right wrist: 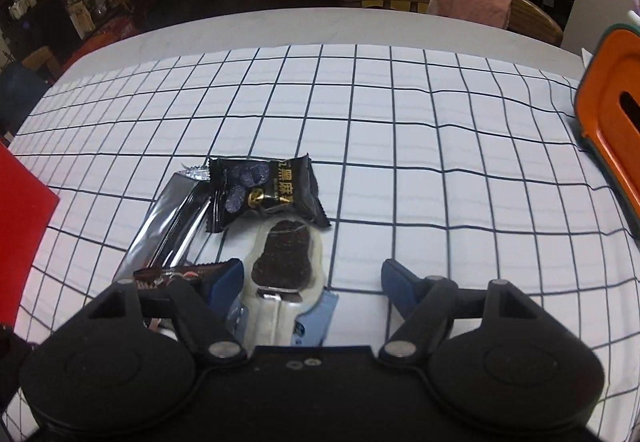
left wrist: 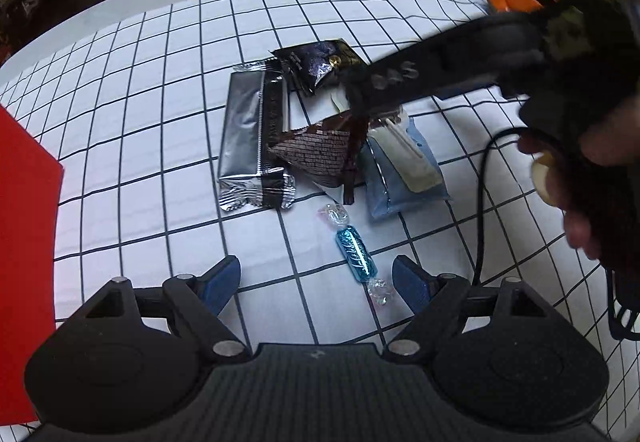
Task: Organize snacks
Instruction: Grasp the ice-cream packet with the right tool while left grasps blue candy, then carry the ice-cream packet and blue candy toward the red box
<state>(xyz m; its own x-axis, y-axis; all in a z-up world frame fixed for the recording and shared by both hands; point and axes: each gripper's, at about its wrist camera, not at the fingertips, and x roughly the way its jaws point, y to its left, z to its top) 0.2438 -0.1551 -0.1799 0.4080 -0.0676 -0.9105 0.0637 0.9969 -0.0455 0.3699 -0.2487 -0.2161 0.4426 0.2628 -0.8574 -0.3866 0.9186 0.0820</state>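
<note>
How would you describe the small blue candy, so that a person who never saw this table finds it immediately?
Start at the cluster of snack packets in the middle of the checked tablecloth. Nearest the left gripper, apart from the pile, lies the blue candy. It alone is a small, shiny turquoise piece with clear twisted ends; its neighbours are larger flat packets.

On the checked tablecloth [left wrist: 160,146] the snacks lay in one cluster. In the left wrist view the foil bar [left wrist: 252,138] lay leftmost, with the sesame packet [left wrist: 320,64] behind its far end, touching it. A wafer packet [left wrist: 320,154] leaned against the bar's right side, overlapping a pouch [left wrist: 404,178] further right. A twist-wrapped candy [left wrist: 356,248] lay nearer, apart from the cluster.
</note>
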